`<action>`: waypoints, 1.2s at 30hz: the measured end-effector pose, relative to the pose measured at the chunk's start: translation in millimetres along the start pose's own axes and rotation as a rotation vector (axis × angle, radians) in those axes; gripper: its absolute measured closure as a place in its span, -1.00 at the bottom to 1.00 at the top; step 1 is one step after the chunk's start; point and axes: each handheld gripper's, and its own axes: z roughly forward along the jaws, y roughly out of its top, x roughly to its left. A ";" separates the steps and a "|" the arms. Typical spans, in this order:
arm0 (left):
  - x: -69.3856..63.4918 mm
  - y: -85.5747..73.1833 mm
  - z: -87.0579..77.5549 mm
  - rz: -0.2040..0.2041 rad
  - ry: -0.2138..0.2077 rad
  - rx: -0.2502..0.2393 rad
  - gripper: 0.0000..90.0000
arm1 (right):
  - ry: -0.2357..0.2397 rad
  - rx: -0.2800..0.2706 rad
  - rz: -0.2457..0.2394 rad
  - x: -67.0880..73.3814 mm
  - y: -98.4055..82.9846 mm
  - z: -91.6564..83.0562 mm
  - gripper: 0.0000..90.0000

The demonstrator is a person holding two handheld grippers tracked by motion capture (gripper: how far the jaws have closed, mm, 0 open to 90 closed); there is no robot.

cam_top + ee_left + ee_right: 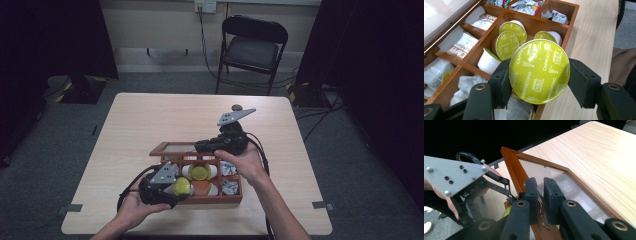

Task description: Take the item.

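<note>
Table point(150, 120) — left gripper point(539, 82) level, capsule-clamped point(539, 71)

Lime-foiled cappuccino capsule point(539, 71), upright above the wooden box's point(571, 25) near edge, lid point(564, 173) apparently raised.

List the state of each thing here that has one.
Box: open on the table.
Lid: raised, its edge pinched by the right claw.
Left claw: shut on a capsule, held over the box's edge.
Capsules in box: lying loose, foil sealed.
Chair: unfolded, unoccupied.
</note>
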 end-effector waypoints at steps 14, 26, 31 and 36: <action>9.5 -24.1 -26.4 -0.071 0.026 -0.044 -0.11 | -0.002 0.000 0.000 0.4 0.0 0.0 0.82; 35.0 -40.3 -43.6 -0.168 0.092 -0.072 -0.11 | -0.005 0.000 0.000 0.8 0.0 0.0 0.83; 48.4 -46.6 -47.8 -0.205 0.126 -0.077 -0.11 | -0.005 0.000 -0.001 0.7 0.0 0.0 0.82; 60.9 -49.0 -50.1 -0.220 0.156 -0.074 -0.11 | -0.004 0.000 0.000 0.7 -0.1 -0.1 0.83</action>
